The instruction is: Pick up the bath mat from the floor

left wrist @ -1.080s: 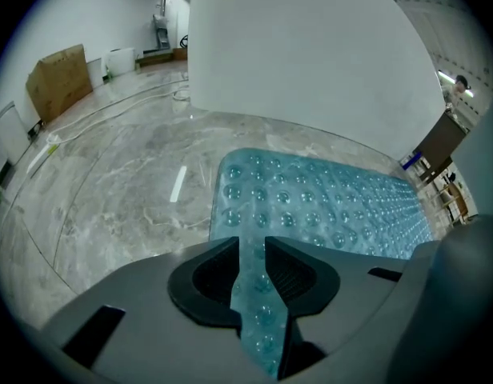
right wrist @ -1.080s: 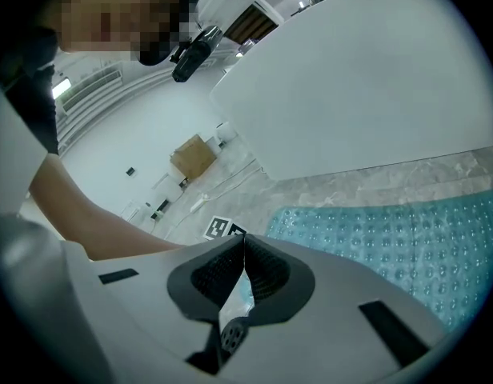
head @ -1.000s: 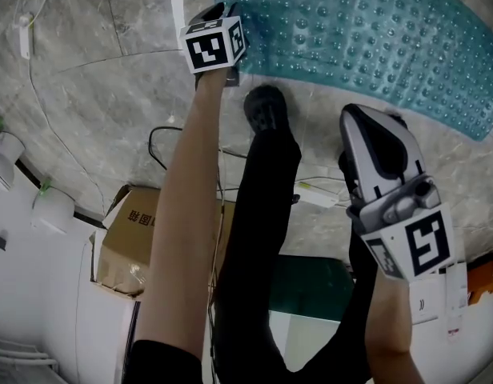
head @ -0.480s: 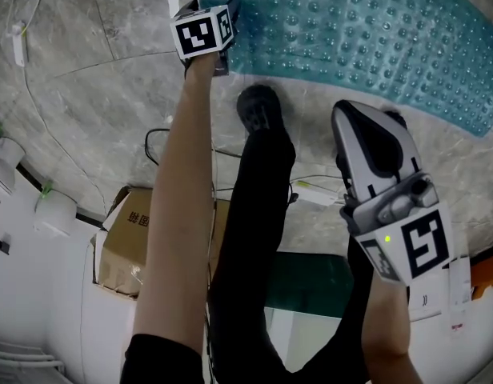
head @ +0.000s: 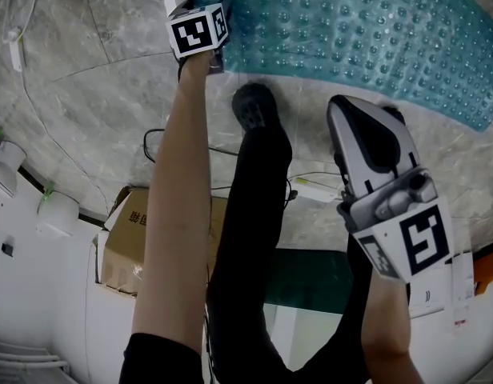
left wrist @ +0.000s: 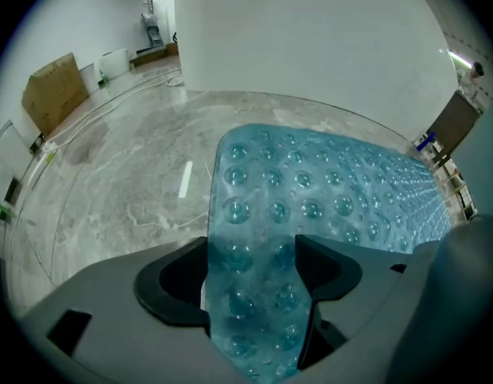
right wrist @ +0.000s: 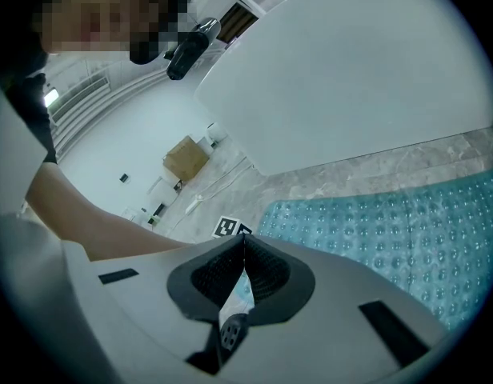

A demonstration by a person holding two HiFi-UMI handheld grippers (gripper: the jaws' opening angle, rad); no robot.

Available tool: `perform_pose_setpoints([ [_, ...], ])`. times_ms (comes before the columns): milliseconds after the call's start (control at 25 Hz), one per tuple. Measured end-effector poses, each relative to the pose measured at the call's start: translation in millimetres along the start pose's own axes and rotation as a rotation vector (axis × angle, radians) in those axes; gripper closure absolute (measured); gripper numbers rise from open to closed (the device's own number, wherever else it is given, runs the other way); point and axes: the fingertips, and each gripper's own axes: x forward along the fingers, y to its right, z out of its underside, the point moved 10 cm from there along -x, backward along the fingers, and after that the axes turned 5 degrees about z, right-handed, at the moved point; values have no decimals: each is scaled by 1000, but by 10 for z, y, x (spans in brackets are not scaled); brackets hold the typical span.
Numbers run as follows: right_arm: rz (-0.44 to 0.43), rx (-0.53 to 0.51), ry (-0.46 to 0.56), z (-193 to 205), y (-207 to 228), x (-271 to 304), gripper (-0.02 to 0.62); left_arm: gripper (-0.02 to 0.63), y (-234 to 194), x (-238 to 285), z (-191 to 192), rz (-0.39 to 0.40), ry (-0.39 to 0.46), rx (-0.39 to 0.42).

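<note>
Left gripper [left wrist: 250, 282] lower, jaws newly wider, bath mat [left wrist: 310, 190] corner between.

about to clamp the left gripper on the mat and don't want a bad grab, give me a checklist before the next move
1. Mat between the left jaws: ok. A corner of the bath mat runs up between the jaws of the left gripper.
2. Left jaws ready to close: ok. They have just been opening and stand wide, not clamped on the mat.
3. Right gripper free: ok. Its jaws are together on nothing, and it hangs clear of the mat.
4. Shoe off the mat: cannot tell. Its toe sits right at the near edge.
5. Nothing lying on the mat: ok for the part that shows.
</note>
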Motion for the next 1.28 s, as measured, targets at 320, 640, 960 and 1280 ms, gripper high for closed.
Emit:
perform_pose_setpoints([
  [320, 5, 5, 9, -37, 42, -19, 581, 366, 95, -28, -17, 38, -2, 10],
  [640, 19, -11, 34, -91, 79, -77, 582, 498, 381, -154, -17, 4, -2, 87],
  [960, 70, -72, 75, -175, 87, -414, 581, 549, 730, -593, -35, 21, -17, 110],
  [1280, 131, -76, 93, -455, -124, -1044, 583, 558, 1280, -1232, -169, 95, -49, 177],
])
